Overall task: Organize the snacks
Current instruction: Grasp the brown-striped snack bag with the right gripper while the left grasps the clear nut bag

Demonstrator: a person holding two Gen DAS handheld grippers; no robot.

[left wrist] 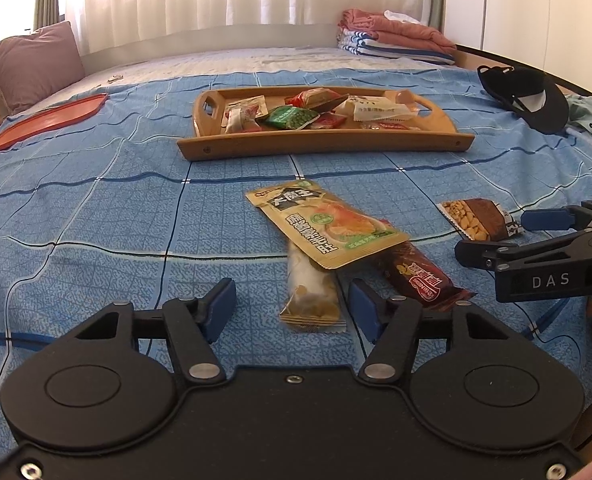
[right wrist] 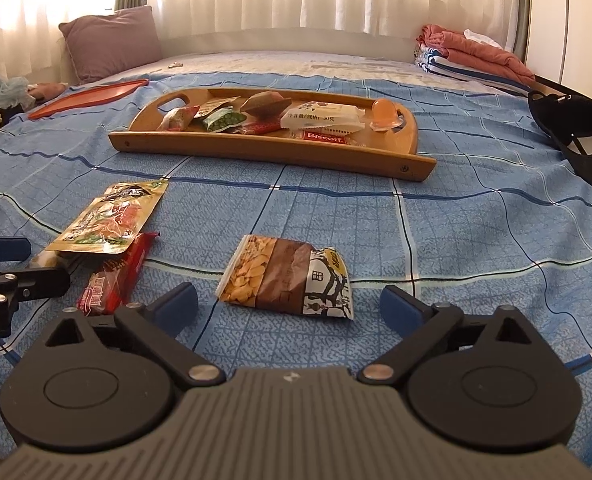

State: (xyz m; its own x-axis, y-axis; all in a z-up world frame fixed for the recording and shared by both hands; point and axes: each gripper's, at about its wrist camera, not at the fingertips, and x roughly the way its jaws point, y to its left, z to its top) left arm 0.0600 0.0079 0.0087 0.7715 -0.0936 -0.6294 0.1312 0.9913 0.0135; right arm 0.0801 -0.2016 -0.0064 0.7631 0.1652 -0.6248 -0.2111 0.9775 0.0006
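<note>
On a blue checked bedspread, two hand-held grippers bear down on the last loose snacks while a wooden tray [left wrist: 320, 146] beyond them already holds a heap of packets. The left gripper [left wrist: 291, 306] straddles a pale clear-wrapped stick snack [left wrist: 314, 292], jaws parted and touching nothing; the right gripper [right wrist: 289, 306] stands spread wide around a peanut-printed packet [right wrist: 291, 280], also gripping nothing. The likely snag is on the left: the stick's far end lies tucked under a tan pouch [left wrist: 328, 226], with a dark red bar [left wrist: 420, 276] just beside it (a tight little pile), so a pull could drag the pouch along or pinch the bar. Slick wrappers may also slide from the pads.
</note>
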